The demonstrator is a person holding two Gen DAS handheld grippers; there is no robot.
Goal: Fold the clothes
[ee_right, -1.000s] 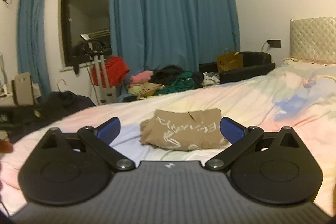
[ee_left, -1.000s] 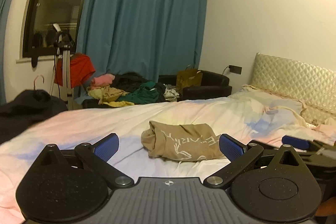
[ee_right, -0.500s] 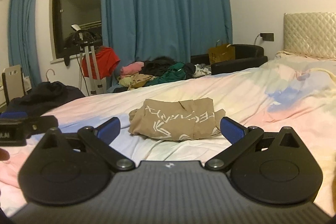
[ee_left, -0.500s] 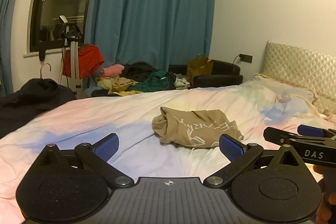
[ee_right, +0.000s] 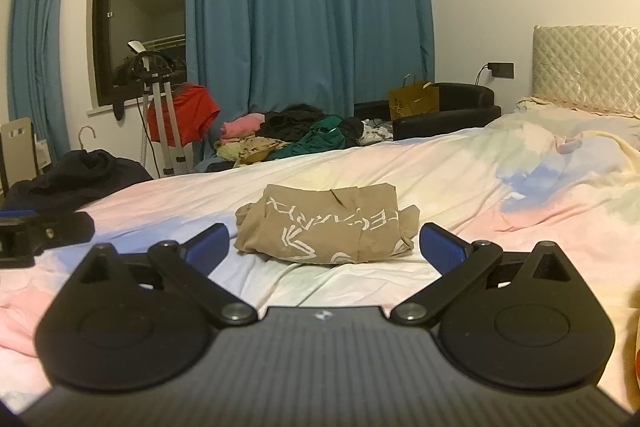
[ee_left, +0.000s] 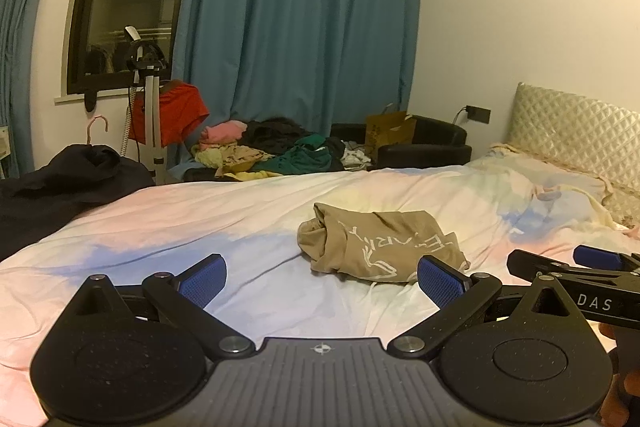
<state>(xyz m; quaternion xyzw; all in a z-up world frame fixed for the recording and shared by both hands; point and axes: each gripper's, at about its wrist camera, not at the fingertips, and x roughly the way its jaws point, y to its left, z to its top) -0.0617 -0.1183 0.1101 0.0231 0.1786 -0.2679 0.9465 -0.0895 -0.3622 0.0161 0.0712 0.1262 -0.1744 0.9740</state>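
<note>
A tan garment with white lettering lies folded in a small bundle (ee_left: pixel 378 245) (ee_right: pixel 326 227) on the pastel bed sheet (ee_left: pixel 240 211). My left gripper (ee_left: pixel 322 277) is open, short of the bundle and to its left, holding nothing. My right gripper (ee_right: pixel 326 245) is also open and empty, with the bundle just beyond the gap between its fingers. The right gripper's tip shows at the right edge of the left wrist view (ee_left: pixel 576 267), and the left gripper's tip appears at the left edge of the right wrist view (ee_right: pixel 44 231).
A heap of unfolded clothes (ee_left: pixel 272 151) lies beyond the bed's far edge by the blue curtain (ee_left: pixel 296 27). Dark clothing (ee_left: pixel 60 179) sits on the bed's left side. A stand with a red garment (ee_left: pixel 168 111), a black armchair (ee_left: pixel 424 143) and the quilted headboard (ee_left: pixel 576 135) ring the bed.
Both grippers have risen and drawn back a little, so the bundle sits lower and clearer in both views. Both stay open. The tan bundle has not moved on the sheet.
</note>
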